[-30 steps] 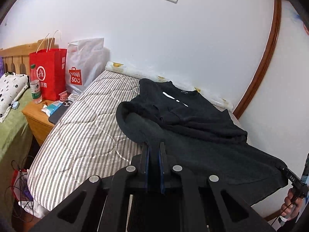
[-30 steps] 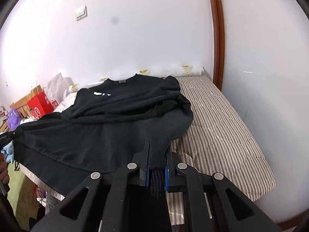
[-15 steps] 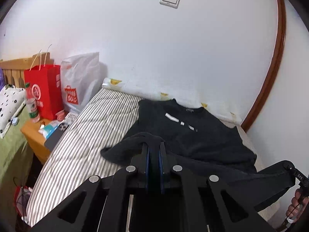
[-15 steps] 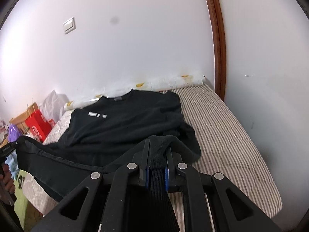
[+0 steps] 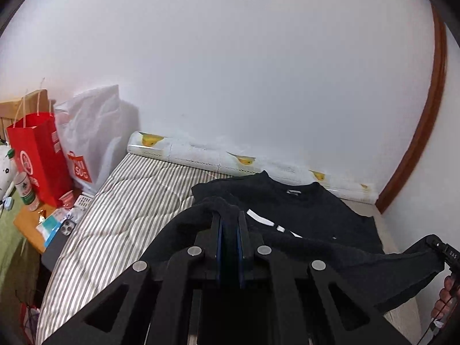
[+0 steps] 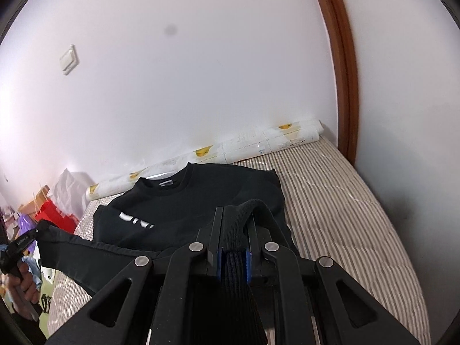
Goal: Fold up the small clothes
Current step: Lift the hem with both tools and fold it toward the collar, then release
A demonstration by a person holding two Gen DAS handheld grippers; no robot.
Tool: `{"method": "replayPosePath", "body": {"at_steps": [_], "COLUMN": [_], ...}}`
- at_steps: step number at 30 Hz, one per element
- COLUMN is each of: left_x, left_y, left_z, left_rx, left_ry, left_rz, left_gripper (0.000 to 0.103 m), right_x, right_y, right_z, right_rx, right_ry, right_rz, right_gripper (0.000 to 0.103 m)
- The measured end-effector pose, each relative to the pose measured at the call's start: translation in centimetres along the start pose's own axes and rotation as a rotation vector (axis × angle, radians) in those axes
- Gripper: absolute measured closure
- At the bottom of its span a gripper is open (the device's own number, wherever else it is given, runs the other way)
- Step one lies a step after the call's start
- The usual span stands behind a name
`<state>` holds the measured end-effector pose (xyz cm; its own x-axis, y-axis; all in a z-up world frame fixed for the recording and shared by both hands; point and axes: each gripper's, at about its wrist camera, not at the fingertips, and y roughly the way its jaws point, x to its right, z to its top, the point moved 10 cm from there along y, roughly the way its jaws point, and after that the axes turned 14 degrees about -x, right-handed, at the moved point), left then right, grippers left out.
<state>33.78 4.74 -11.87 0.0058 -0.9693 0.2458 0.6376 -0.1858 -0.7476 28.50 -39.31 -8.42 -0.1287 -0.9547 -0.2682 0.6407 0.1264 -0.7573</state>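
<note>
Mid-fold: both claws, left (image 5: pixel 229 224) and right (image 6: pixel 234 230), clenched on sweater (image 6: pixel 201 198) hem, collar at twelve o'clock; laying down and smoothing left.

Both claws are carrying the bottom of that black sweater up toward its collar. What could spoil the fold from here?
The hem could slip out of the right claw or the left claw, dropping one corner. The stretched edge between them sags, so it may land crooked or bunched on the black sweater. Dragging might also shift the collar toward the paper roll.
</note>
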Motion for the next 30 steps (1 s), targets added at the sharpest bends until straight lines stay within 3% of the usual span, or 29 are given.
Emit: {"method": "replayPosePath", "body": {"at_steps": [5, 14, 22, 30], "left_x": [-0.5, -1.4, -1.6, -1.4], "left_y": [4.8, 11.1, 14.0, 14.8], "left_z": [1.6, 1.5, 1.3, 1.1], "left_rx": [-0.048, -0.138, -0.192, -0.215], "left_ry": [-0.012, -0.010, -0.010, -0.011], "left_rz": [0.013, 0.040, 0.041, 0.034], "left_gripper": [0.094, 0.094, 0.093, 0.086], "right_x": [0.7, 2.8, 4.2, 5.7], "right_y": [4.4, 12.3, 17.6, 19.8], "right_z": [2.5, 3.6, 3.3, 2.3], "right_rx": [-0.016, -0.066, -0.145, -0.213], "right_ry": [0.004, 0.003, 0.006, 0.050], "right_rz": [0.022, 0.010, -0.067, -0.122], "right_gripper": [0.092, 0.092, 0.092, 0.088]}}
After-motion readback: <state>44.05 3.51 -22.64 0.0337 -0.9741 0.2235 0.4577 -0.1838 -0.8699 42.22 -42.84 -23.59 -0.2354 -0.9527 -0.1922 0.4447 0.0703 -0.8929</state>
